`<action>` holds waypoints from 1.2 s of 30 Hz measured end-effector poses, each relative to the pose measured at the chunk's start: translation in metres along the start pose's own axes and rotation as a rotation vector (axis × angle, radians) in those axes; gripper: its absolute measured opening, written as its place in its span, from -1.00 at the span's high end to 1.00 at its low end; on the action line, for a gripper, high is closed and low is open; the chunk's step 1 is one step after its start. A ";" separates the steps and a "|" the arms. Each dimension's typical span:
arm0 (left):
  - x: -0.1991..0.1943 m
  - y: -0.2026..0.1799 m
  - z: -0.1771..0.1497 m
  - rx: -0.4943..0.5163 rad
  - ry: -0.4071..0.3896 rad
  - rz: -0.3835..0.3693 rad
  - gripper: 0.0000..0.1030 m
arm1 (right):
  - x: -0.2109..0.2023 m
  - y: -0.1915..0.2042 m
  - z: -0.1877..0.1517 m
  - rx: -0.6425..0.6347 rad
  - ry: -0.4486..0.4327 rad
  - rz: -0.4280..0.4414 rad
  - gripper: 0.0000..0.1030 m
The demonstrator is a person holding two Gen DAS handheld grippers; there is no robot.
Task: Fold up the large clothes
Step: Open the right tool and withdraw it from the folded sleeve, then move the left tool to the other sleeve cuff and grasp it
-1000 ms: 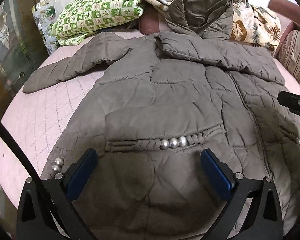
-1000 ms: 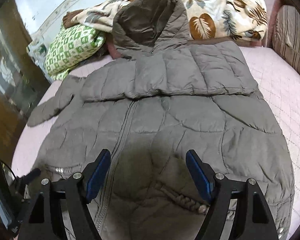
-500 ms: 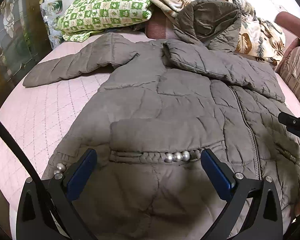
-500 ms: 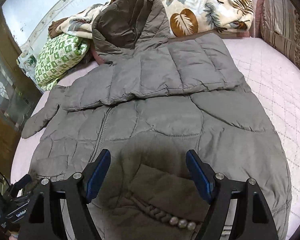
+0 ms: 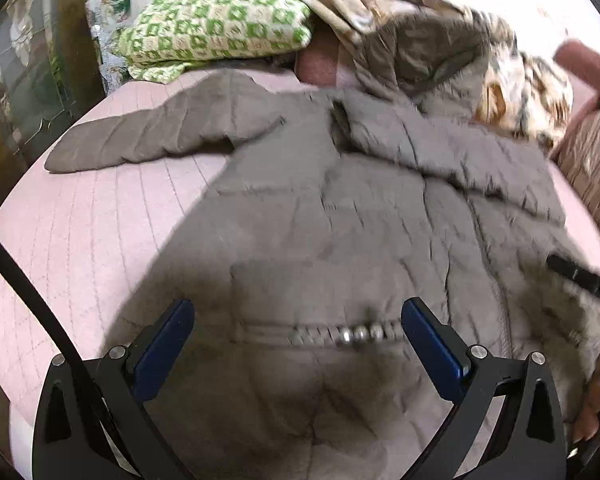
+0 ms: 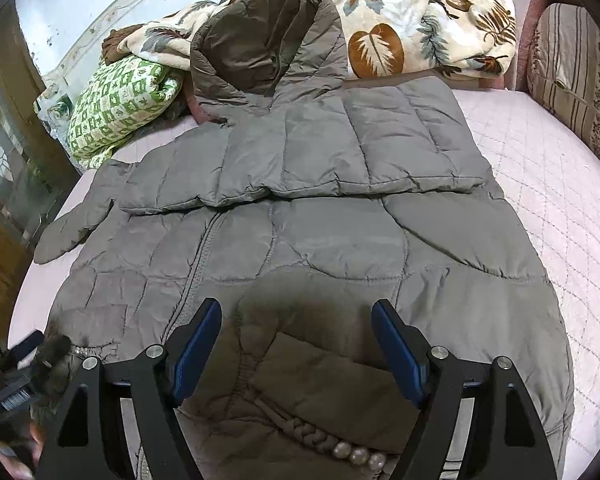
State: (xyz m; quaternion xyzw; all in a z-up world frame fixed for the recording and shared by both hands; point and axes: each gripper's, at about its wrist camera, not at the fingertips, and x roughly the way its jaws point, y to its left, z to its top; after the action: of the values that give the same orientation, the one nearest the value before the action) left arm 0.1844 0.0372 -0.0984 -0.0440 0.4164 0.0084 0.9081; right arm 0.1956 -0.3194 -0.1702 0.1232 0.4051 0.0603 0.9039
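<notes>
Lying flat on the bed (image 6: 548,168), the coat (image 6: 320,240) has one sleeve (image 6: 300,152) folded across. Left gripper (image 5: 296,332) and right gripper (image 6: 296,344) hover above it, jaws wide, empty.

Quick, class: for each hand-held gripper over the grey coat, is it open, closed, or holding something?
Left hand-held gripper: open, holding nothing, above the coat.
Right hand-held gripper: open, holding nothing, also above the coat.

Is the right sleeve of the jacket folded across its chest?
Yes, the right sleeve lies flat across the jacket below the hood.
</notes>
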 end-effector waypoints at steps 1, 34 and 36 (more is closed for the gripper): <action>-0.003 0.004 0.004 -0.014 -0.011 -0.001 -1.00 | 0.000 0.000 0.000 -0.003 0.000 -0.001 -0.58; 0.102 0.409 0.106 -0.989 -0.093 -0.063 -0.41 | 0.009 0.019 -0.001 -0.098 0.032 0.042 -0.58; 0.113 0.412 0.112 -0.996 -0.104 -0.077 -0.41 | 0.010 0.021 -0.001 -0.101 0.035 0.047 -0.58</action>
State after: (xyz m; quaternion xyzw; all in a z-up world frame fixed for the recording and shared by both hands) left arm 0.3212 0.4551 -0.1416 -0.4870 0.3140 0.1746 0.7961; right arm 0.2009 -0.2968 -0.1725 0.0857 0.4141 0.1042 0.9002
